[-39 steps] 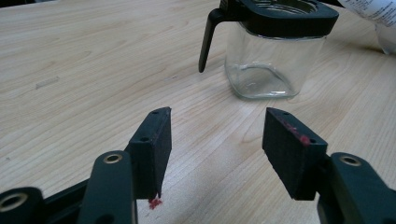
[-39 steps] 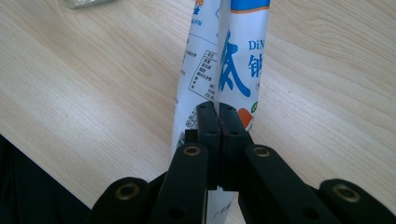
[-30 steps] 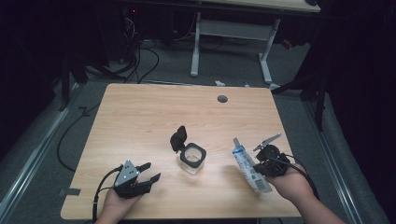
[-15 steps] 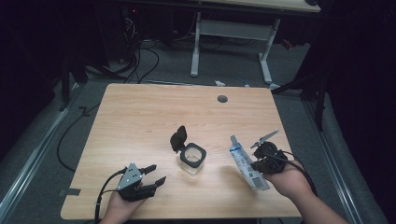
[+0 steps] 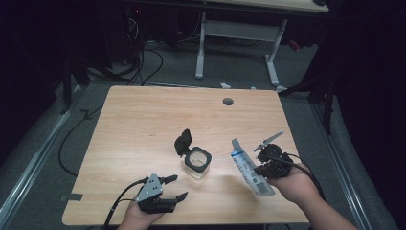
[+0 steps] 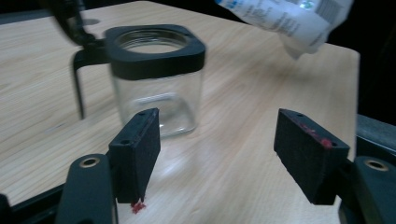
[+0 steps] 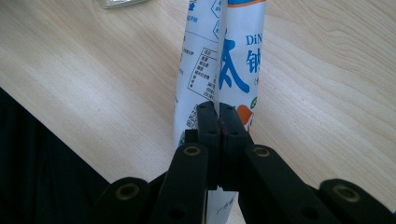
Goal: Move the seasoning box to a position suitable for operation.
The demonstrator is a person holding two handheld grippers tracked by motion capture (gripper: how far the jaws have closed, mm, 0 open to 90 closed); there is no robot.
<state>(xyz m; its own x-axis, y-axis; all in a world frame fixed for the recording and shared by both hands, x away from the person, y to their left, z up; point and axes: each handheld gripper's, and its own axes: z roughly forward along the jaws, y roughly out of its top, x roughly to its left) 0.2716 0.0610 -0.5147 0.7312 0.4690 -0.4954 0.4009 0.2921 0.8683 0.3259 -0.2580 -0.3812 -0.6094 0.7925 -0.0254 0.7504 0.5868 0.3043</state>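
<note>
- The desk (image 5: 143, 124), of pale wood grain, is seen from above, with a small dark round hole (image 5: 228, 101) near its far edge.
- The packet (image 5: 249, 166), white with blue print, is held above the desk's right part, just right of the jar; its lower end is pinched at the seam, and its top is tilted toward the jar.
- The jar (image 5: 197, 163), of clear glass with a black collar, is stood upright near the desk's middle, with its black lid (image 5: 182, 142) hinged open on the far-left side.
- The left tool (image 5: 173, 188) is held released near the desk's front edge, its jaws spread wide and pointed at the jar, well apart from it.
- The right tool (image 5: 261, 168) is clenched on the packet, its jaws pressed together over the seam.
</note>
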